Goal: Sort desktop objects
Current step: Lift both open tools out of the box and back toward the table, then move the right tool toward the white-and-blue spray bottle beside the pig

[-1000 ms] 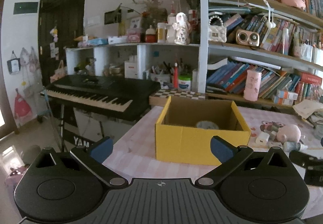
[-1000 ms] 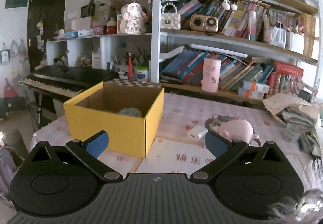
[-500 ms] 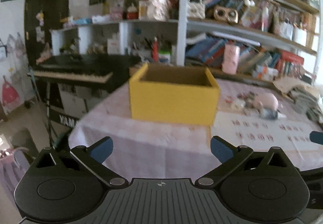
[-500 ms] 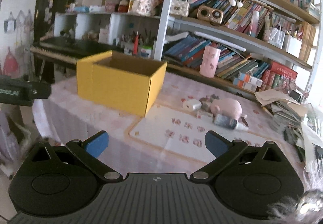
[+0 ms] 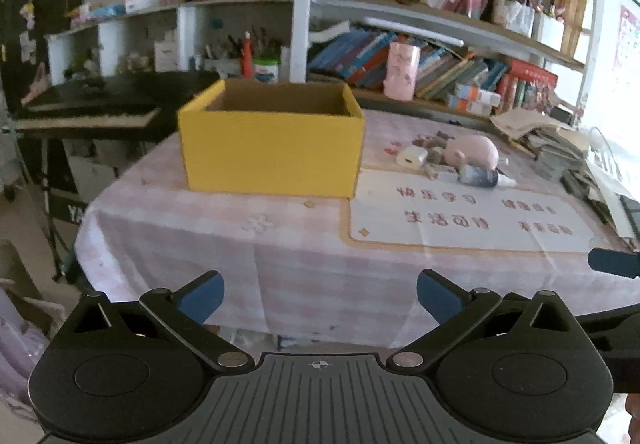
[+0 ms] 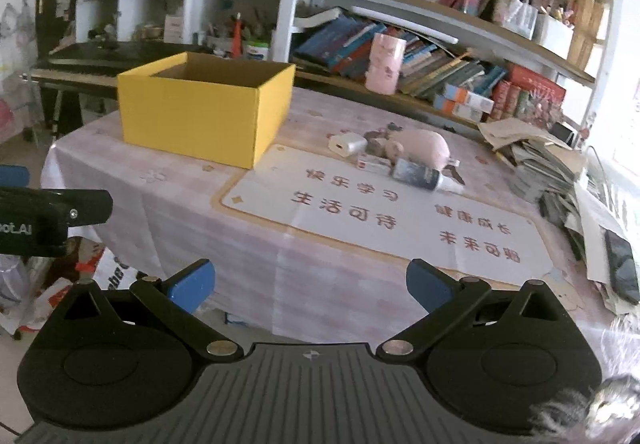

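A yellow cardboard box (image 5: 272, 148) (image 6: 192, 116) stands open-topped on the table's left part; its inside is hidden from here. To its right lies a small heap: a white charger (image 5: 412, 156) (image 6: 346, 143), a pink plush pig (image 5: 474, 150) (image 6: 424, 146) and a dark glue bottle (image 5: 480, 177) (image 6: 420, 174) on its side. My left gripper (image 5: 320, 294) is open and empty, held back off the table's front edge. My right gripper (image 6: 310, 284) is also open and empty, in front of the white mat (image 6: 380, 216).
The pink checked tablecloth (image 5: 224, 236) hangs over the front edge. Stacked papers and books (image 6: 536, 164) and a phone (image 6: 624, 272) crowd the right side. Bookshelves (image 6: 440, 24) stand behind, a keyboard piano (image 5: 92, 104) at the left. The left gripper's body (image 6: 48, 216) shows in the right wrist view.
Both grippers have pulled back from above the table to beyond its front edge; the box and the heap now look farther away. Both stayed open and empty.
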